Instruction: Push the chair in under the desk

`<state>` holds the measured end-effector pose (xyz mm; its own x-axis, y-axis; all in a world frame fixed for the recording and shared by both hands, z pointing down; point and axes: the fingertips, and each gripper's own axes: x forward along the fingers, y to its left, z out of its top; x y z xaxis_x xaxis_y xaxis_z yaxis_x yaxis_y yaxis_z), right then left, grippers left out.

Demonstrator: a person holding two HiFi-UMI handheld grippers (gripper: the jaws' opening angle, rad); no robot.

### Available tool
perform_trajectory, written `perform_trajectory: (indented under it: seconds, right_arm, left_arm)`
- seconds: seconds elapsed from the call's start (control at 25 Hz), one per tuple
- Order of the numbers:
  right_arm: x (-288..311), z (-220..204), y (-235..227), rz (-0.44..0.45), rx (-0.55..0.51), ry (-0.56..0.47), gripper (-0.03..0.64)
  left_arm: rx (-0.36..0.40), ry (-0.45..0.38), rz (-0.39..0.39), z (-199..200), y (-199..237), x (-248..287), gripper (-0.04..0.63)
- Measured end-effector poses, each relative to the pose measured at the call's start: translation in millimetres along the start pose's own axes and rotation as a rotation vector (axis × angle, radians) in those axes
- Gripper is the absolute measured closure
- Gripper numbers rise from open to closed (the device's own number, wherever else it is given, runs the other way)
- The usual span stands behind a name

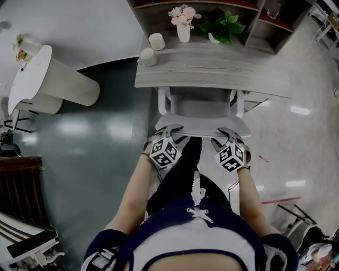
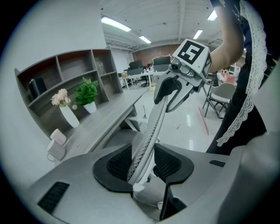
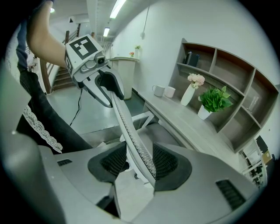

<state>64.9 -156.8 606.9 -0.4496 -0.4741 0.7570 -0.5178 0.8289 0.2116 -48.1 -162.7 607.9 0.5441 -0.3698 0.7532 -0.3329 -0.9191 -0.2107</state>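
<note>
Your left gripper (image 1: 170,130) and right gripper (image 1: 229,134) both grip the chair (image 1: 204,126) - the 2 sets of jaws are partly closed on its pale grey mesh backrest's top rim. The seat's front sits under the desk (image 1: 212,71) edge.

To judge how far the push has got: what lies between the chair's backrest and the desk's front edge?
The chair's grey seat, running from the backrest up to the desk, as the head view shows.

The chair (image 1: 204,114) is pale grey, the desk (image 1: 212,66) grey wood-grain, flowers (image 1: 181,14) perhaps pink.
</note>
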Motion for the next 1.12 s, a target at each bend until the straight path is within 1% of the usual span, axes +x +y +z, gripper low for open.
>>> perform_trajectory:
  seconds: [0.32,0.76,0.96,1.04,1.12]
  right_arm:
    - [3.2,1.3,-6.5,-0.002,-0.002,-0.001,0.444]
    - [9.1,7.2,-18.7,0.0,0.004,0.005,0.445]
    - [12.2,10.4,-23.3,0.008,0.003,0.014,0.445]
    - [12.5,11.0,-25.1,0.016,0.006,0.015,0.445]
    - [10.9,9.4,-23.2,0.017,0.009,0.014,0.445]
  left_arm:
    - [-0.011,0.013,-0.013,1.8,6.4,4.1,0.43]
    - [-0.005,0.009,-0.011,4.5,20.4,7.6,0.428]
    - [0.003,-0.001,0.004,4.9,25.7,7.8,0.428]
    - [-0.016,0.015,-0.008,5.0,27.5,9.8,0.428]
    - [-0.067,0.054,-0.04,4.6,25.7,11.2,0.422]
